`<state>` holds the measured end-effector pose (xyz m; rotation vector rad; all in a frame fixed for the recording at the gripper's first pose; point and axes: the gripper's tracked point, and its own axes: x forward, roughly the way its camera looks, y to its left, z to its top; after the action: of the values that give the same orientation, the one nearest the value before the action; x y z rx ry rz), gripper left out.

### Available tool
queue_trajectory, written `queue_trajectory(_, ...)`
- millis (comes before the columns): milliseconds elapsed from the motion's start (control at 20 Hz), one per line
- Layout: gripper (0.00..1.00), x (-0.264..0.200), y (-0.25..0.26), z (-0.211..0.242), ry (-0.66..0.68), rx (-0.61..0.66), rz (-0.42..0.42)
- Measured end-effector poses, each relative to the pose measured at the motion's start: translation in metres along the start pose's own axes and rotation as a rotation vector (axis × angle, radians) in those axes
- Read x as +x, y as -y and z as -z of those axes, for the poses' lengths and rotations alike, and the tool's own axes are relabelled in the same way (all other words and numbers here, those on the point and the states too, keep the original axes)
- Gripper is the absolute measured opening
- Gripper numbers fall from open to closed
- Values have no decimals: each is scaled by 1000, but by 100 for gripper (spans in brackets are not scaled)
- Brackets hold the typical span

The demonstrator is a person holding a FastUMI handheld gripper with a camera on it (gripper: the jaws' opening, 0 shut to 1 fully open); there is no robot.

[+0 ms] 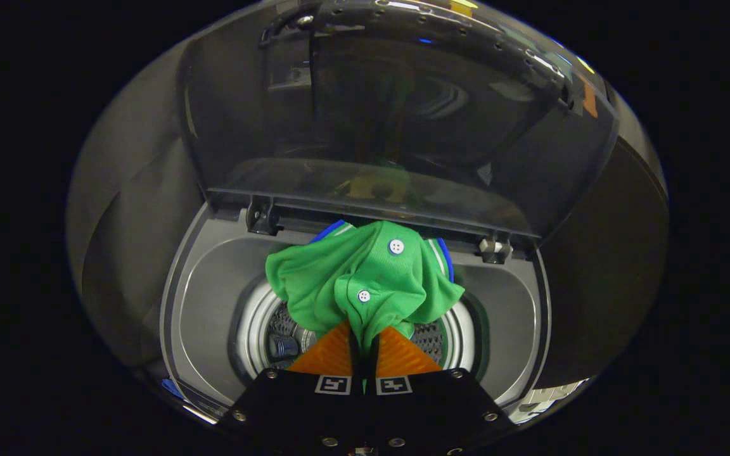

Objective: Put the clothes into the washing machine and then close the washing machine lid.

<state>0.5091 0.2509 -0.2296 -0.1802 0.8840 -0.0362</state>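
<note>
The gripper (363, 342) has its two fingers pressed together on a fold of the green shirt (365, 278), which hangs bunched just ahead of the fingertips, over the round drum opening (257, 329) of the washing machine (213, 278). The shirt has white buttons and a blue-and-white trim showing at its far side, toward 12 o'clock. The perforated drum wall shows at 9 and at 3 o'clock of the fingers, below the cloth.

The main risk, as I judge it, is a release too high or too far back: the shirt's far part lies close to the hinge ledge at 12 o'clock, and a flap could drape over the rim ring instead of dropping into the drum. Cloth left on the rim would then be trapped under the lid (397, 107) when it closes. A second risk is the fabric snagging on the fingers as they part, dragging it back out.

For room: the lid stands raised beyond the shirt, its two hinges (262, 216) at roughly 11 and 1 o'clock, so travel forward is limited. The grey top deck around the drum narrows the path at 9 and 3 o'clock. The free way is straight down through the ring, which looks wider than the bunched shirt.
</note>
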Motion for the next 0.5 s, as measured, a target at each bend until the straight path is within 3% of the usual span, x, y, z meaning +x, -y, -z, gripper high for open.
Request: queue_trajectory(500,0,9,-6,20,-46,-29,-40)
